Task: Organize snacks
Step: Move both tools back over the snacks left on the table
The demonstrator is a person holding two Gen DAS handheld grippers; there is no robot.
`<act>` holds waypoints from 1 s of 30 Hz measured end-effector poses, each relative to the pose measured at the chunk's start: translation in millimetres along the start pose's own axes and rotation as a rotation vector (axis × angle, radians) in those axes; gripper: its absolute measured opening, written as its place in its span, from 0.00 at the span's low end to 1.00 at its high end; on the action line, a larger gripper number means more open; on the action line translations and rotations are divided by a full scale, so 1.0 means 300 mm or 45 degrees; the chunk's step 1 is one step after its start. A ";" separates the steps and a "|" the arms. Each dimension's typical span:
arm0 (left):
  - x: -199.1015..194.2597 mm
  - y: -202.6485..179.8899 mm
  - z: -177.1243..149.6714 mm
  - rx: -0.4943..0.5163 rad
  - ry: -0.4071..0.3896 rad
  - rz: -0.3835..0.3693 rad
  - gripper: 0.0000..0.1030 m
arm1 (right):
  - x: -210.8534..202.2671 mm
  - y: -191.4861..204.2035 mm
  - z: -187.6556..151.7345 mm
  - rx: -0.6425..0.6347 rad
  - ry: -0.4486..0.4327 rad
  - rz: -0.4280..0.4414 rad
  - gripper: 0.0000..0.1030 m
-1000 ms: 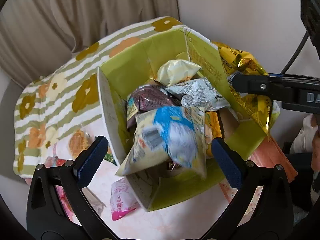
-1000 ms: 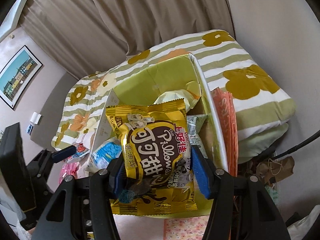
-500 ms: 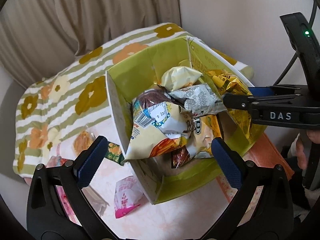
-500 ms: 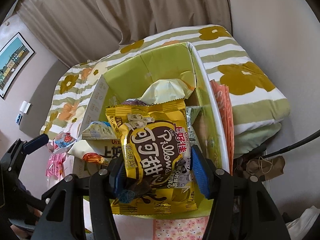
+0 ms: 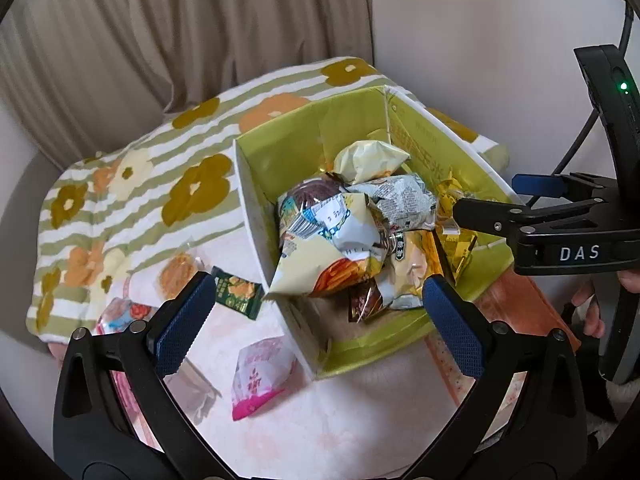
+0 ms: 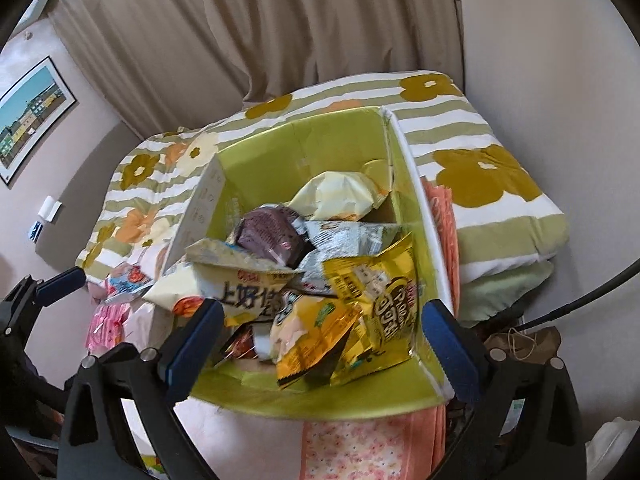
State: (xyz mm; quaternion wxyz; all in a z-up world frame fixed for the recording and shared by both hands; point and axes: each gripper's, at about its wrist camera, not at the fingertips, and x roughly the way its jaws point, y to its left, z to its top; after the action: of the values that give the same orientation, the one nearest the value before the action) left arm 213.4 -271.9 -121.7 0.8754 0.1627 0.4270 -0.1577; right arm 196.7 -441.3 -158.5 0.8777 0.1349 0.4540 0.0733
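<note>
Lime-green cardboard box [image 6: 320, 148] sits on a pale pink-patterned surface [image 5: 360, 432], up against a striped floral quilt [image 5: 132, 196]; beige curtains [image 6: 320, 20] hang behind. Box is piled w/ snack packs. Yellow-gold bag w/ dark brown oval logo [image 6: 384, 300] now lies loose in the box's right front corner, leaning on the right wall, tilted and crumpled. Right gripper [image 6: 320, 344] hovers over the box's near edge; its jaws have just been opening and stand wide apart, blue pads either side of the heap w/ nothing pressed between them. Gold bag is apart from both pads.

Other packs in the box: pale cream pouch [image 6: 340, 196] toward the back, purple-brown pack [image 6: 272, 232] at centre, white-and-grey printed wrapper [image 6: 348, 236] beside it, big cream bag w/ Chinese lettering [image 6: 240, 292] slumped over the left front.

Left gripper [image 5: 316, 320] also spread wide, holding nothing, poised above the box's near-left corner. Outside the box, on the surface to its left: small dark green packet [image 5: 238, 292] just beside the box wall, white-and-pink pouch [image 5: 260, 376] nearer the camera, clear-wrapped round pastry [image 5: 178, 272] near the quilt, more pink wrappers [image 5: 124, 316] partly hidden by the gripper finger. Orange-pink flat packs [image 6: 444, 240] are wedged between the box's right wall and the quilt.
</note>
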 end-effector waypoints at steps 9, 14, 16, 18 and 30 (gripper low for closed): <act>-0.106 0.066 -0.084 -0.139 -0.023 0.089 0.99 | -0.076 0.127 0.003 -0.157 -0.044 0.120 0.96; -0.157 0.159 -0.176 -0.250 -0.012 0.190 0.99 | -0.090 0.218 0.003 -0.238 -0.069 0.214 0.96; -0.165 0.203 -0.208 -0.292 0.001 0.213 0.99 | -0.090 0.265 0.006 -0.264 -0.075 0.248 0.96; -0.173 0.258 -0.243 -0.341 0.015 0.232 0.99 | -0.086 0.318 0.006 -0.298 -0.076 0.274 0.96; -0.144 0.720 -0.449 -0.555 0.131 0.302 0.99 | 0.098 0.724 -0.039 -0.465 0.043 0.377 0.96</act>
State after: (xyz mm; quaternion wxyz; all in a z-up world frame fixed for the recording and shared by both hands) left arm 183.9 -15.6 -133.2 0.8792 0.0269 0.4729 0.0506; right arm 202.8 -225.0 -121.9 0.8594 0.0376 0.4233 0.2843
